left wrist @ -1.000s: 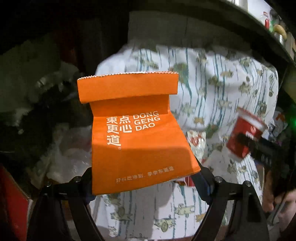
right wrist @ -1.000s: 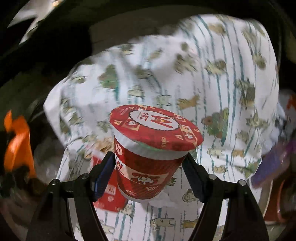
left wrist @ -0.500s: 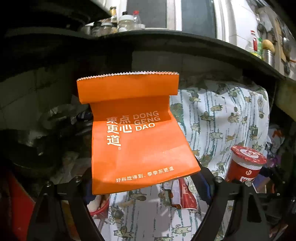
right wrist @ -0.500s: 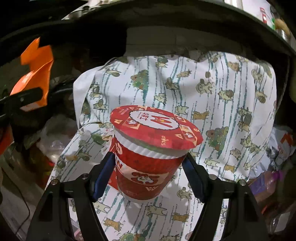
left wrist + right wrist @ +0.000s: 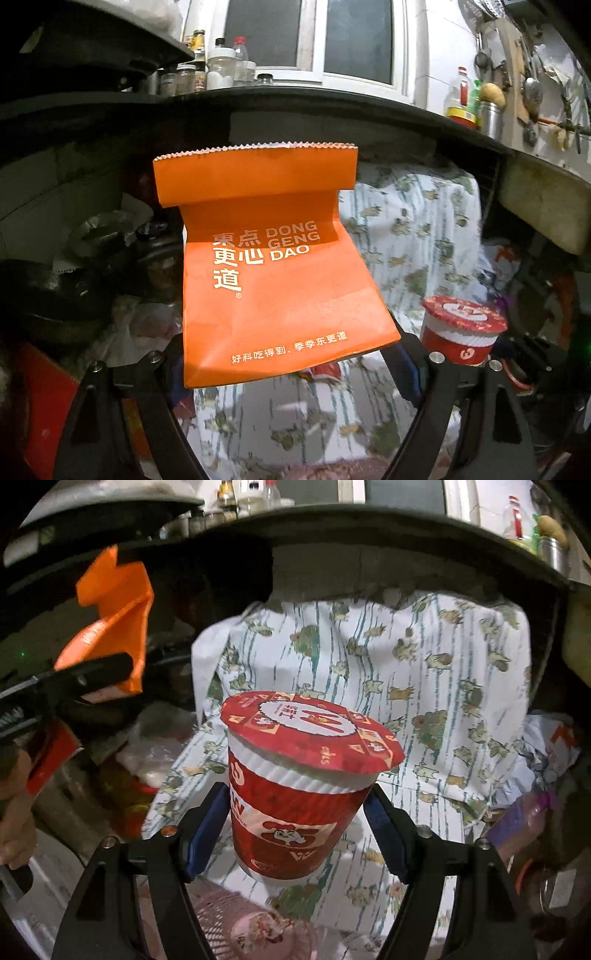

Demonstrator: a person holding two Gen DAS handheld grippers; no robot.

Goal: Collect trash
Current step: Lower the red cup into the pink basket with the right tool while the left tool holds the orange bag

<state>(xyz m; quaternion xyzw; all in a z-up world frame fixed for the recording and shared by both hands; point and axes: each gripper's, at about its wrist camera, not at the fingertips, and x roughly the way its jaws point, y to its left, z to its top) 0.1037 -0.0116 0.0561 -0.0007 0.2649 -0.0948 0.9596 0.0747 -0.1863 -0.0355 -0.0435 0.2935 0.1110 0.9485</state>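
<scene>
An orange paper bag [image 5: 273, 266] with white lettering and a folded-over top stands upright between the jaws of my left gripper [image 5: 291, 363], which is shut on its lower edge. A red instant-noodle cup [image 5: 295, 797] with a red printed lid sits tilted in my right gripper [image 5: 295, 827], whose blue pads press on its sides. The cup [image 5: 461, 332] also shows low at the right of the left wrist view. The orange bag [image 5: 110, 620] appears at the upper left of the right wrist view, with a hand [image 5: 14, 812] below it.
A cloth with a green animal print [image 5: 388, 657] hangs under a dark counter edge [image 5: 332, 99] straight ahead. Jars and bottles [image 5: 218, 70] stand on the counter by a window. A pink mesh basket [image 5: 236, 923] lies low in front. Bags and clutter [image 5: 110, 258] fill the left.
Both grippers have risen and drawn back from the printed cloth, each keeping its load. The counter top, jars and window have come into view above.
</scene>
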